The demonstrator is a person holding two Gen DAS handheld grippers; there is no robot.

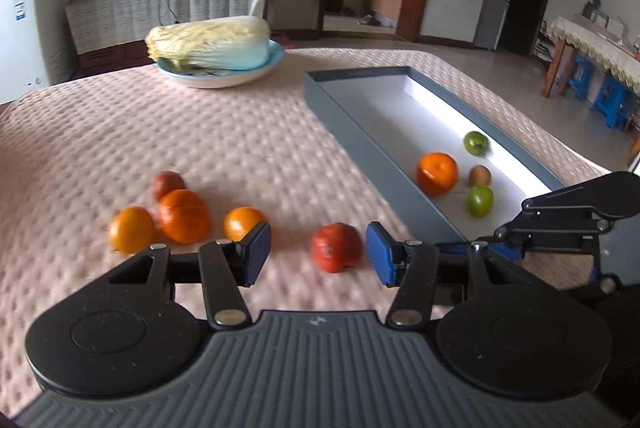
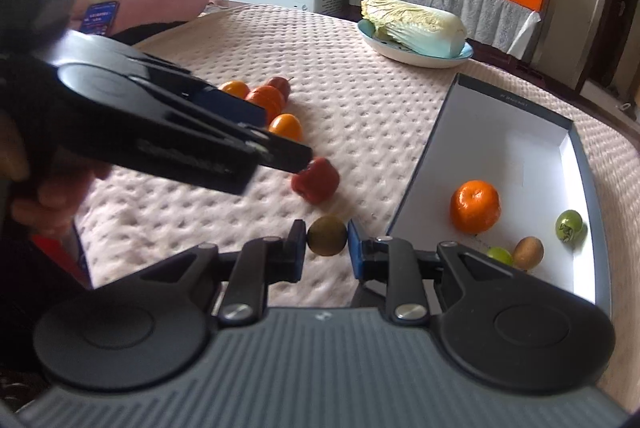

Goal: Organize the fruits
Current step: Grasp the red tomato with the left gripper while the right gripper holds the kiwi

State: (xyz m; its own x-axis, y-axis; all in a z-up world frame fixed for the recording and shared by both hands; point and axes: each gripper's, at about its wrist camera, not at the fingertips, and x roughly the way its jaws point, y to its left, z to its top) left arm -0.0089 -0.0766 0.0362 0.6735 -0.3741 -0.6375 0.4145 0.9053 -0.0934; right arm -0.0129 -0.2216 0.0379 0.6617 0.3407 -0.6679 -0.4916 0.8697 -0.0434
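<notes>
The table (image 1: 240, 131), covered in a pale pink quilted cloth, has a wide bare stretch through its middle, and its far edge curves off toward the room at twelve o'clock. A long shallow grey box with a white inside (image 1: 360, 99) lies along the three o'clock side, its near wall close to the right tongs, its far half unfilled. In it sit five fruits: one large orange mandarin (image 1: 437, 173), one small brown kiwi-like fruit (image 1: 479, 175) and two small green fruits (image 1: 476, 142) in the left view; the right view shows the same sort. At twelve o'clock a pale blue plate (image 1: 224, 75) bears one head of napa cabbage (image 1: 208, 43), well apart from the fruit. At nine o'clock on the cloth cluster three orange fruits (image 1: 183, 215) and one dark red one (image 1: 169, 183) behind them. A single red fruit (image 1: 337, 247) lies alone just beyond the left tongs (image 1: 319, 254), whose pads stand apart with nothing pressed between them. The right tongs (image 2: 327, 248) are clamped on a small round brown-green fruit (image 2: 327, 236), held just beside the box's near corner. The left tool crosses the right view at ten o'clock, hiding part of the cluster.
</notes>
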